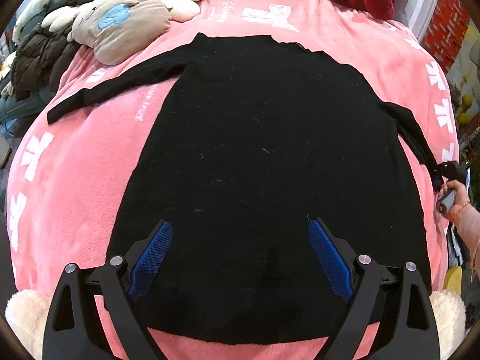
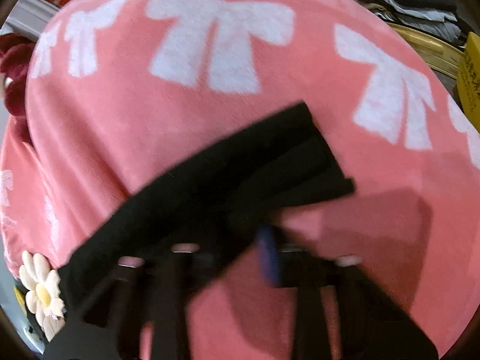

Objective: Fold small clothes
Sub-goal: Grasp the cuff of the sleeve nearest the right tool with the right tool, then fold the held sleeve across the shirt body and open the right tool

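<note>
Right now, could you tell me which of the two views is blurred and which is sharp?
The left wrist view is sharp: lint shows on the black top, though the fisheye bulges the pink blanket. The right wrist view is smeared by motion: the right gripper and the sleeve have soft edges.

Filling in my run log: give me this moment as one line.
black top flat on pink blanket | left hand-held gripper open above hem | right hand-held gripper shut on right sleeve
</note>
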Tool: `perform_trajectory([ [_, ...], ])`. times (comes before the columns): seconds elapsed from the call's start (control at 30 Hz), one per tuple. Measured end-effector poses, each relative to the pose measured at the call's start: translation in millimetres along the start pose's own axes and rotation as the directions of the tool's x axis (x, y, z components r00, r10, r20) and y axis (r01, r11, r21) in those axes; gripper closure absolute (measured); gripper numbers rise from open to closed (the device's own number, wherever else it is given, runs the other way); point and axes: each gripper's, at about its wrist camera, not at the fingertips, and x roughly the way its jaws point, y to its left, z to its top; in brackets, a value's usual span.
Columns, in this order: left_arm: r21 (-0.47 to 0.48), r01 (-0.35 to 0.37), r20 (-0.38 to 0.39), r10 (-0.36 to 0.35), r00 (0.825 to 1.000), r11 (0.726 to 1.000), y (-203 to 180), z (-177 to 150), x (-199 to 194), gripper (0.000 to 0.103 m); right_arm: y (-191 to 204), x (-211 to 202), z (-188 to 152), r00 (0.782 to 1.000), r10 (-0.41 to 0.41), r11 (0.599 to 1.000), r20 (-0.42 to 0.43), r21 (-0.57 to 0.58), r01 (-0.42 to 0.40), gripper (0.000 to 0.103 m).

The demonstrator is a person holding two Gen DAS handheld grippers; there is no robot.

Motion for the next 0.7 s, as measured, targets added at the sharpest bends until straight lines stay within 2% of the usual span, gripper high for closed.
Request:
perform_trajectory([
  [0.07,-0.007,0.007,-0.004,-0.007,1.000,1.000,1.7,0.7,1.2,0.013,26.2,-25.6,4.4,0.995,0.078,0.995,0.065,-0.059,-0.074,0.099],
  [0.17,-0.022,0.021,-0.003,-0.021,1.000,1.000,5.8,1.2,1.4,0.013,73.8,-59.1,2.2,0.975,0.208,0.966,0.079,-0.170,-0.192,0.099],
  [0.27,-0.030,0.032,0.001,-0.032,0.999,0.999,9.3,1.5,0.8,0.013,144.6,-98.3,-14.3,0.933,0.359,0.885,0.038,-0.332,-0.327,0.099],
  [0.3,-0.031,0.035,0.003,-0.035,0.999,0.999,10.4,1.2,-0.1,0.013,176.9,-113.2,-25.7,0.909,0.416,0.835,0.000,-0.396,-0.382,0.099],
  [0.37,-0.042,0.044,0.015,-0.044,0.999,0.998,13.8,1.7,-4.0,0.013,223.9,-134.6,-53.9,0.874,0.482,0.753,-0.063,-0.480,-0.450,0.099],
  [0.4,-0.047,0.047,0.019,-0.046,0.999,0.998,15.4,1.5,-5.4,0.013,256.1,-146.1,-82.2,0.851,0.513,0.694,-0.113,-0.529,-0.489,0.099],
  [0.43,-0.055,0.053,0.023,-0.052,0.998,0.997,18.1,2.0,-7.6,0.013,278.1,-151.4,-101.5,0.834,0.529,0.650,-0.154,-0.558,-0.515,0.099],
  [0.5,-0.070,0.060,0.029,-0.058,0.998,0.996,22.6,2.9,-11.0,0.013,325.2,-159.7,-159.8,0.806,0.537,0.538,-0.250,-0.634,-0.555,0.099],
  [0.57,-0.087,0.071,0.041,-0.068,0.997,0.994,29.1,4.7,-15.4,0.013,357.0,-156.2,-208.8,0.803,0.512,0.450,-0.306,-0.700,-0.554,0.099],
  [0.6,-0.094,0.072,0.048,-0.068,0.997,0.993,32.6,5.9,-17.4,0.013,369.1,-149.5,-249.4,0.802,0.484,0.394,-0.351,-0.731,-0.558,0.099],
  [0.67,-0.107,0.076,0.058,-0.070,0.996,0.991,41.3,8.8,-20.7,0.013,379.6,-131.5,-305.5,0.802,0.411,0.328,-0.434,-0.750,-0.574,0.099],
  [0.7,-0.117,0.078,0.060,-0.072,0.996,0.990,47.0,11.2,-21.6,0.013,382.9,-118.2,-337.4,0.812,0.357,0.297,-0.462,-0.768,-0.568,0.098],
])
